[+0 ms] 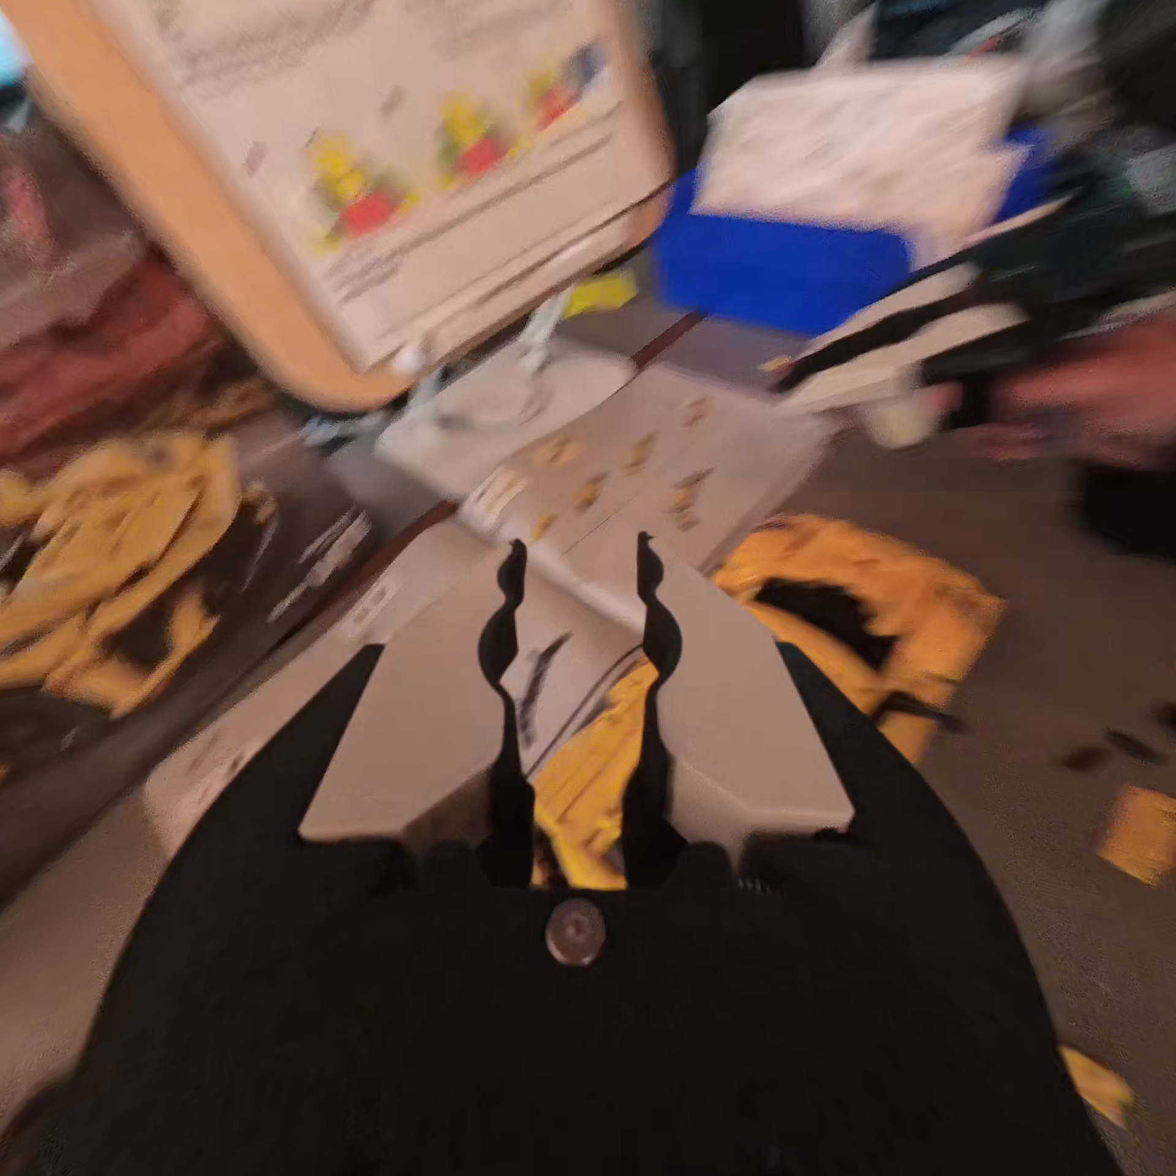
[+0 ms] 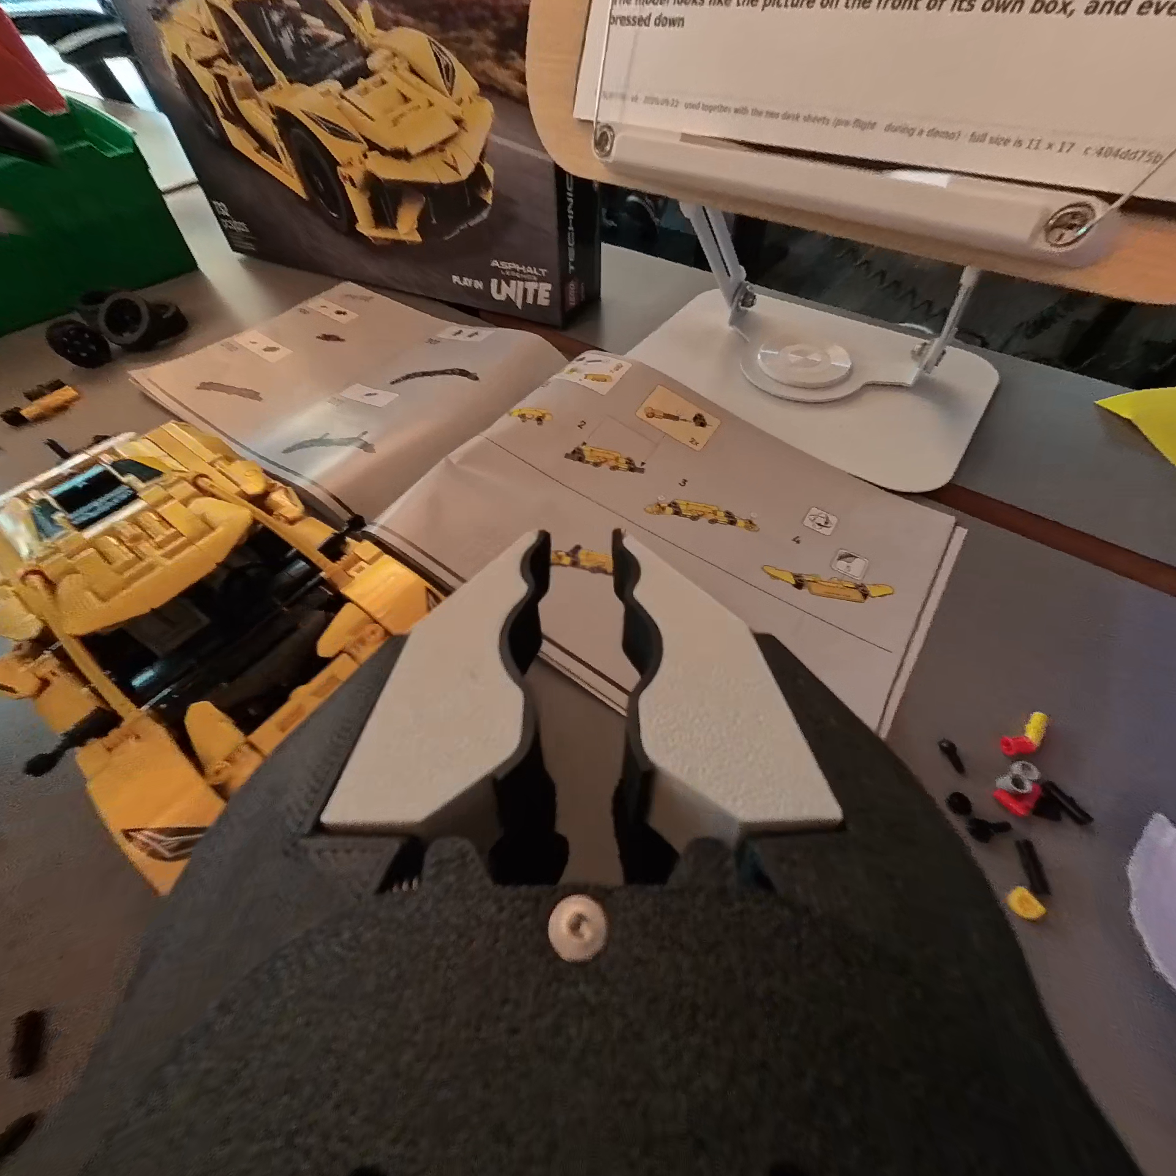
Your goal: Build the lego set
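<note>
On my grey table (image 2: 1050, 643) lay the open instruction booklet (image 2: 483, 407), the yellow car model (image 2: 191, 573), the set's box (image 2: 382, 159), loose wheels (image 2: 114, 324), small pieces (image 2: 1018, 795) and a white stand's base (image 2: 827, 382).

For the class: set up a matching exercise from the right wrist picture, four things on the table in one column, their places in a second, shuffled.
Things
1. yellow lego car
2. open instruction booklet
3. black wheels
4. small loose pieces

Places
A. far left, in front of the green bin
B. on the bare table, right of the right gripper
C. near left, partly on the booklet
D. middle, in front of the set's box

Pairs: 1-C, 2-D, 3-A, 4-B
</note>
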